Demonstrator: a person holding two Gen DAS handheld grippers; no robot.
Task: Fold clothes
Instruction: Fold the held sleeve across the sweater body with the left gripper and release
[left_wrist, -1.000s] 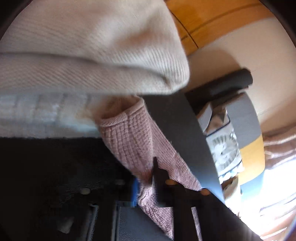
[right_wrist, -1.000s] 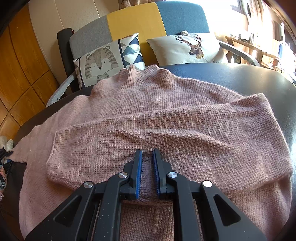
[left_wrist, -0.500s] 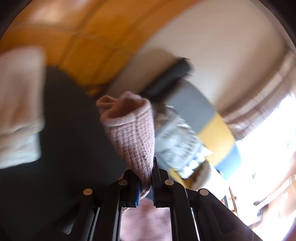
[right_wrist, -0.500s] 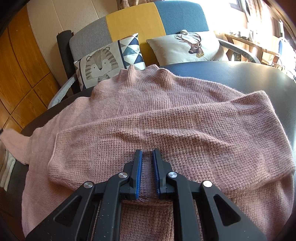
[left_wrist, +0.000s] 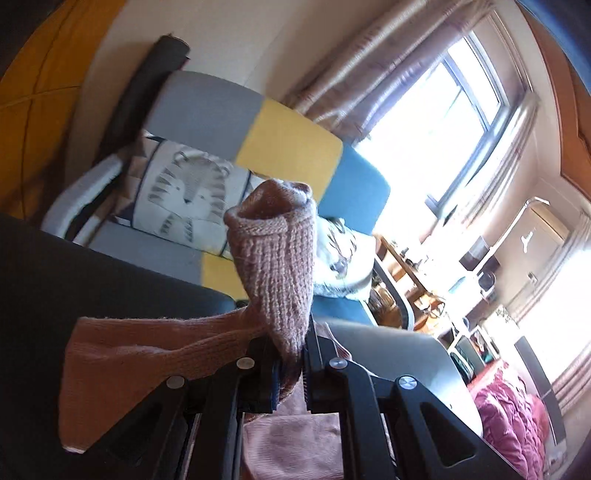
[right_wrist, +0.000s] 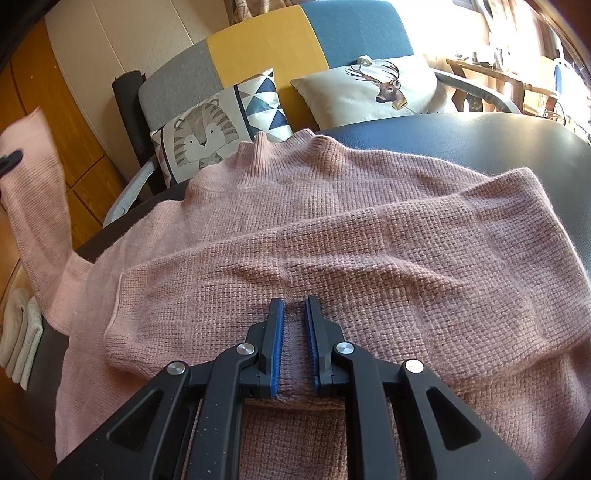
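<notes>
One garment: pink knit sweater (right_wrist: 332, 229) spread flat on the dark table (right_wrist: 480, 136), collar toward the sofa, right sleeve folded across the chest
Table: dark, glossy, round-edged, bare along its far right side
Sofa (right_wrist: 258, 40): just beyond the table, back in grey, yellow and blue panels
Cushions: tiger cushion (right_wrist: 207, 136) on the left and deer cushion (right_wrist: 373, 92) on the right, both leaning on the sofa back
Left sleeve (right_wrist: 33, 192): lifted clear of the table at the far left of the right wrist view, rising from the shoulder; cuff (left_wrist: 273, 229) standing upright in the left wrist view, its mouth open at the top
Left gripper (left_wrist: 290, 365): jaws clamped on the left sleeve just below the cuff, knit bunched between the blue pads; seen in the right wrist view only as a dark tip (right_wrist: 9, 162) against the raised cloth
Right gripper (right_wrist: 294, 343): low over the folded right sleeve near the hem side, jaws slightly parted, a ridge of knit between the blue pads, pressure on it not clear
Folded cloth (right_wrist: 18, 332): pale stack at the table's left edge, below the raised sleeve
</notes>
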